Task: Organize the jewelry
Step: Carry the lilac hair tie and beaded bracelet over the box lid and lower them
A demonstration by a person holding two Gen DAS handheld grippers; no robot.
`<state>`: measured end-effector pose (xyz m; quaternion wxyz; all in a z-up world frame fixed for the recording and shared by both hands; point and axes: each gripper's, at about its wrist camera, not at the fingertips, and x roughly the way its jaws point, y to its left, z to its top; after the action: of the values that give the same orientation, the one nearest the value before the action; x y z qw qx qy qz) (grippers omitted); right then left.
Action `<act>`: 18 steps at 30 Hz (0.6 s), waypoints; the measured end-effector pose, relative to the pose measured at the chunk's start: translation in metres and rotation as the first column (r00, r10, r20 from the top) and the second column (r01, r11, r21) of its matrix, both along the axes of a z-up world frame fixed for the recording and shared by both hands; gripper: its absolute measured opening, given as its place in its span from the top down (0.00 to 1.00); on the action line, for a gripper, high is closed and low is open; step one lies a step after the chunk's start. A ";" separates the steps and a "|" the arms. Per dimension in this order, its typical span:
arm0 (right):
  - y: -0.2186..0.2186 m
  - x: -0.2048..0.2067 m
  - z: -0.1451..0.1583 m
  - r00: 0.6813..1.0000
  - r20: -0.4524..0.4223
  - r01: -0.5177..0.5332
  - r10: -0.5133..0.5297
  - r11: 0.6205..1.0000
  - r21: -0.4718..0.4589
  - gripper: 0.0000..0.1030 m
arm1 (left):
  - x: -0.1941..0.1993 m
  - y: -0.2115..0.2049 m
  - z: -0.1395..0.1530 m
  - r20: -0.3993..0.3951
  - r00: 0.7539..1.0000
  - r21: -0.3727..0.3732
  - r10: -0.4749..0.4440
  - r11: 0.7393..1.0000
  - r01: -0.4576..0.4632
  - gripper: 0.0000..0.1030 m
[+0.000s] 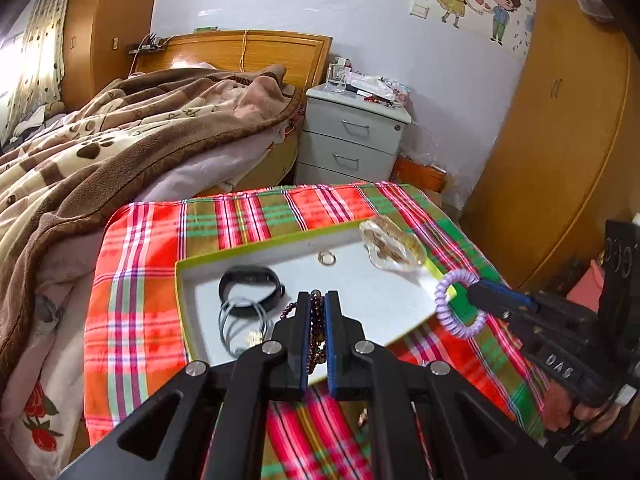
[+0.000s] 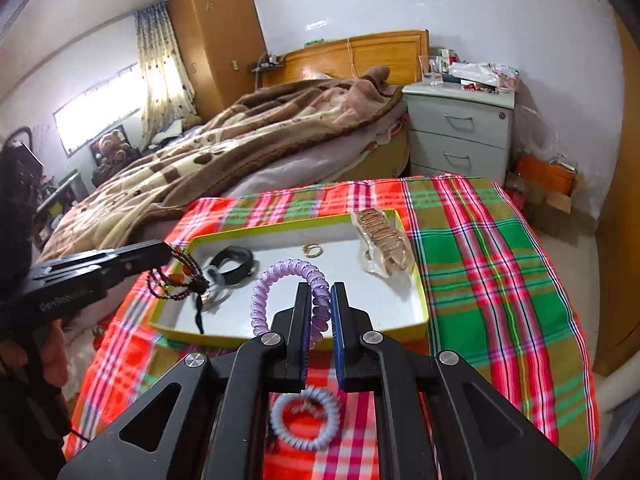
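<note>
A shallow white tray with a green rim [image 1: 248, 249] [image 2: 224, 336] lies on a plaid cloth. In it are a black wristband [image 1: 250, 282] [image 2: 234, 259], grey hair ties [image 1: 240, 326] [image 2: 216, 286], a gold ring [image 1: 327, 258] [image 2: 312, 250] and a clear bag of gold jewelry [image 1: 390, 248] [image 2: 382, 240]. My left gripper [image 1: 318, 300] [image 2: 170, 250] is shut on a dark red bead bracelet [image 1: 317, 328] [image 2: 180, 276] above the tray's near left part. My right gripper [image 2: 320, 292] [image 1: 474, 290] is shut on a purple coil hair tie [image 2: 280, 284] [image 1: 458, 304] above the tray's right rim.
A pale blue coil hair tie [image 2: 306, 420] lies on the plaid cloth [image 2: 500, 280] in front of the tray. A bed with a brown blanket [image 1: 120, 140] lies to the left. A grey nightstand [image 1: 352, 136] stands behind, a wooden wardrobe [image 1: 560, 140] on the right.
</note>
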<state>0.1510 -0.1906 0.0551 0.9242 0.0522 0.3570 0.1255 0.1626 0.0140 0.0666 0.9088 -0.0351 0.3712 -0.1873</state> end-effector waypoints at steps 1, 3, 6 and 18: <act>0.001 0.007 -0.003 1.000 -0.011 0.001 -0.001 1.000 -0.006 0.90 | 0.007 -0.001 0.000 -0.001 1.000 -0.010 -0.006 1.000 0.006 0.93; 0.000 0.017 -0.008 1.000 -0.024 0.008 -0.008 1.000 -0.011 0.90 | 0.021 -0.002 -0.004 -0.025 1.000 -0.033 -0.017 0.999 0.016 0.93; 0.000 0.032 -0.016 0.999 -0.051 0.014 -0.015 1.000 -0.021 0.90 | 0.037 -0.006 -0.011 -0.052 0.999 -0.027 -0.006 1.000 0.005 0.93; 0.000 0.065 -0.045 0.991 -0.128 0.015 -0.026 0.996 -0.085 0.90 | 0.090 -0.027 -0.043 -0.130 0.991 0.000 -0.031 1.000 0.031 0.93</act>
<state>0.2159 -0.1902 0.0101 0.9018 0.0251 0.4202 0.0974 0.2524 -0.0129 0.0241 0.8797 -0.0406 0.4303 -0.1983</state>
